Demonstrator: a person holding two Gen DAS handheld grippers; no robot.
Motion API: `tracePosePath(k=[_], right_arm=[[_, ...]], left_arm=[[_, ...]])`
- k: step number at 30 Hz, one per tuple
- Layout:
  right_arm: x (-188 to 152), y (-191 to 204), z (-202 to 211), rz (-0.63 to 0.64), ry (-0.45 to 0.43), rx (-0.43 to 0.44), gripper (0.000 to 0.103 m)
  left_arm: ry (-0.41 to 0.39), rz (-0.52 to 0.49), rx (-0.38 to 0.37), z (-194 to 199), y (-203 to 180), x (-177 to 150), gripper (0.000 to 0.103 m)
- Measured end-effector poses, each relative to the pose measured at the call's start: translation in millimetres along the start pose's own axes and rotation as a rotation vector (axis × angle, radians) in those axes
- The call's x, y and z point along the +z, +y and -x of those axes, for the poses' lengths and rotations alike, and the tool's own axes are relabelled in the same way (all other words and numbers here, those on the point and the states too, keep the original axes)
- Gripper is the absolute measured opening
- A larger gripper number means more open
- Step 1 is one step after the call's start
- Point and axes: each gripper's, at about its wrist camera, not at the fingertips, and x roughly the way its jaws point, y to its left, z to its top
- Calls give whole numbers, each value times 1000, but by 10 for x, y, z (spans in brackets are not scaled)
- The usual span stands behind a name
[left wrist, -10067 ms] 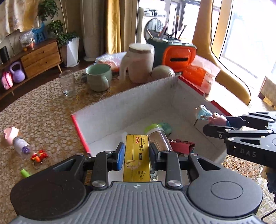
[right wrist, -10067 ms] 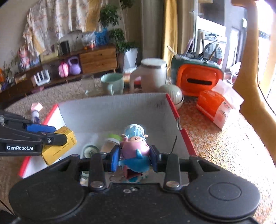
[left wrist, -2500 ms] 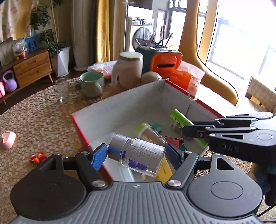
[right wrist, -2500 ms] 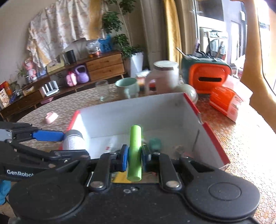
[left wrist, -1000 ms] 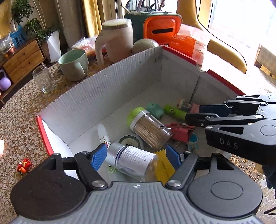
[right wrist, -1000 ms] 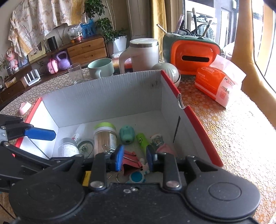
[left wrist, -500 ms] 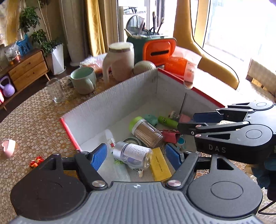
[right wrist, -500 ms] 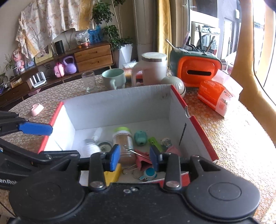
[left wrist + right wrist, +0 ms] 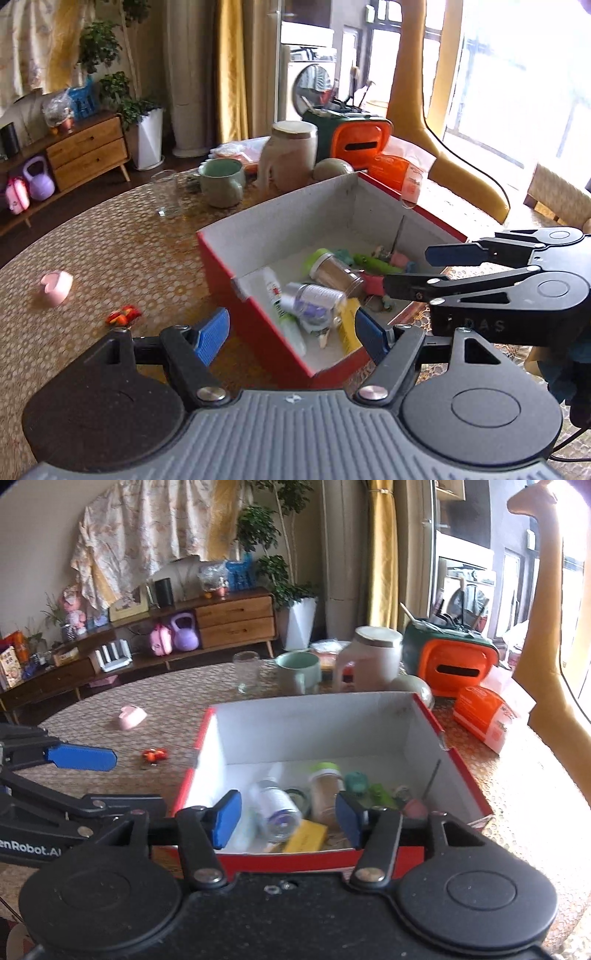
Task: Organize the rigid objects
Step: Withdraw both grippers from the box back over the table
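A red cardboard box with white inside walls stands on the patterned table. In it lie a clear pill bottle, a green-lidded toothpick jar, a green marker, a yellow carton and other small things. My left gripper hovers open above the box's near corner, empty. My right gripper hangs over the near wall; its jaws are opening and hold nothing. Out on the table to the left are a pink cap and a small red-orange toy.
Behind the box stand a glass, a green mug, a white jug, an orange and green holder and an orange tissue pack. A yellow chair is at the far right.
The pill bottle and the green marker, gripped earlier, now lie in the box. Both grippers have drawn back and up from the box. The right jaws have widened.
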Motion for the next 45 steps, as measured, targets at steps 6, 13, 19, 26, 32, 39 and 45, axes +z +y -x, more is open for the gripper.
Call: tracePosePath(k=[6,13,19,26,32,39,45], right_arm=[[-7,237,114,2,-28,38,64],[-24,497,161,1,-49,72,74],[-62,695,164,6,-62,100,83],[-102,967,97,39,-62,97,97],[-109,1203,5,65,-72,137,102],[-36,1481,-205,116,-46,193,102],[20,1680,-473,173,-26,223,102]], left_arm=[[-16,62,45,238,247,-162,81],[-18,188,90,454,579,-387,81],[-34,290,127,612,868,-548,85],[-50,346,168,729,1058,-744,97],[-82,376,193,784,1243,-850,103],[-90,382,229,773,1519,-879,103],[-80,360,251,694,1845,-863,103]])
